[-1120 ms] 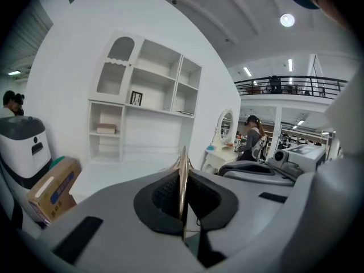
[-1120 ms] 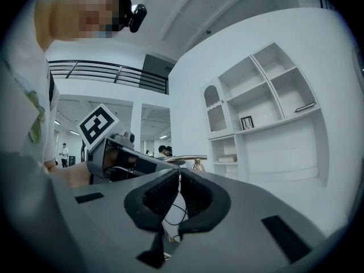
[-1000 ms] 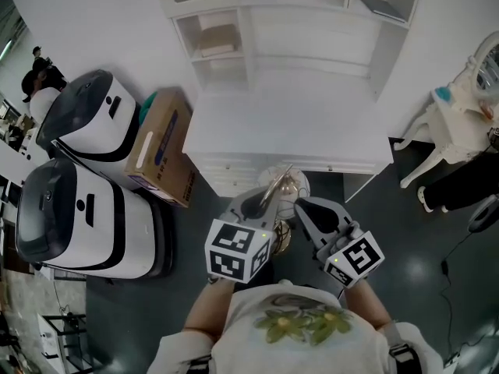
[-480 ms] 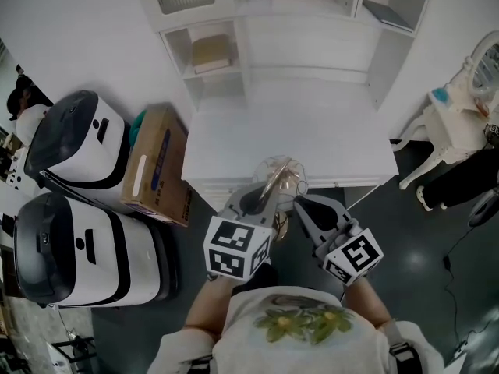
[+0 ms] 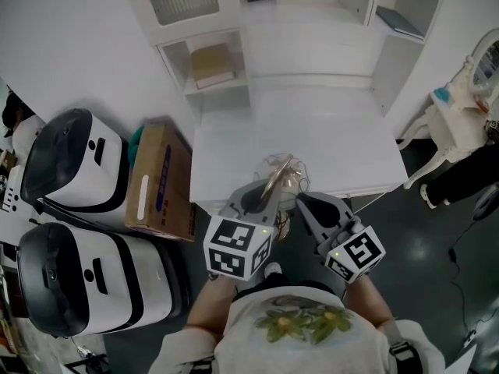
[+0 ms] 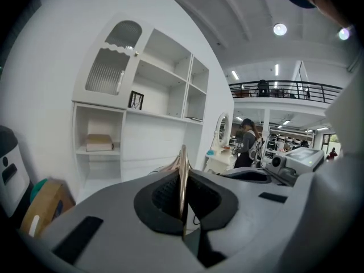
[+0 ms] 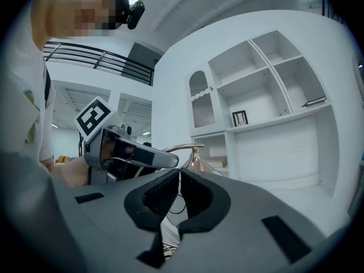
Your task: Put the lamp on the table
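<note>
- Left gripper [image 5: 261,197] is clamped on the lamp [image 5: 279,179]; in the left gripper view a thin brass stem [image 6: 182,178] stands upright, pinched between the dark pads
- Right gripper [image 5: 306,203] sits just beside the left, its jaws pressed almost together with only a slit between them; nothing shows in the slit, so I judge it idle
- Lamp is carried in the air, not set down: in the head view its wire-and-glass top overlaps the near edge of the tabletop [image 5: 327,131]; height above that edge cannot be read
- Key relation: the stem runs from the left gripper up and forward, so the lamp's bulk lies ahead of the gripper, toward the tabletop; the left gripper does the carrying and the right is only close by
- Judgement: the next move is forward over the edge, then down with the stem kept upright; a tilt on release could tip the lamp
- Tabletop is white, flat and bare where it shows
- Room: white shelf unit [image 5: 312,22] behind the tabletop, cardboard box [image 5: 160,181] against its left side, two white-and-black machines [image 5: 70,162] further left, white chair [image 5: 460,123] at right, dark floor [image 5: 437,240]
</note>
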A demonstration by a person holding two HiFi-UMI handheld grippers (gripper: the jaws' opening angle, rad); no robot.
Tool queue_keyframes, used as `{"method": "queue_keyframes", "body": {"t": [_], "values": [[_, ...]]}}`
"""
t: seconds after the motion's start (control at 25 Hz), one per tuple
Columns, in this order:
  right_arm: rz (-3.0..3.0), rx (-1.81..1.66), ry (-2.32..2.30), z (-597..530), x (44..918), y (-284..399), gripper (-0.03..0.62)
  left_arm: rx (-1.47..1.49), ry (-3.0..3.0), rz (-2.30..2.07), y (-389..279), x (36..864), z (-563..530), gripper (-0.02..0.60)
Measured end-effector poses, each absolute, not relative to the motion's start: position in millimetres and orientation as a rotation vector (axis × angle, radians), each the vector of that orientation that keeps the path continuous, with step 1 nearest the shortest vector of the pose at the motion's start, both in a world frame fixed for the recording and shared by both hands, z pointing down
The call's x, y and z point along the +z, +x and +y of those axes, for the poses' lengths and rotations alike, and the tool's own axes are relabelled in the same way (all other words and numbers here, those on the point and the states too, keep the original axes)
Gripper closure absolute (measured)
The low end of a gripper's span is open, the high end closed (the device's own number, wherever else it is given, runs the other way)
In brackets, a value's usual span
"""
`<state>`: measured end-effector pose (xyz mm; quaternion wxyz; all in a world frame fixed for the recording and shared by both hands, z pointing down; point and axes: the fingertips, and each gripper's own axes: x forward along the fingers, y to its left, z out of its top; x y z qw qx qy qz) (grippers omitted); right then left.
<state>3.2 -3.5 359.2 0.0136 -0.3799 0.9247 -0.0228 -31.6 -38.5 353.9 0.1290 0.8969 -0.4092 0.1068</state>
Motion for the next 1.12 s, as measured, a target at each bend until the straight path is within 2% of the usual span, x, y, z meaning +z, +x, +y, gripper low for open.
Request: {"method": "queue_keyframes", "body": {"t": [0.4,1.12], "values": [[2.929,-0.064,-1.175,-24.6,368.2,-22.6,0.56,0.305,2.609,-1.218,-53.9,353.8,-73.5,0.555],[2.916,-0.092,-1.109,-79.7,372.8,-9.3,0.56,0.27,2.574,-1.244,-50.1,354.1,-113.9,0.555]]}}
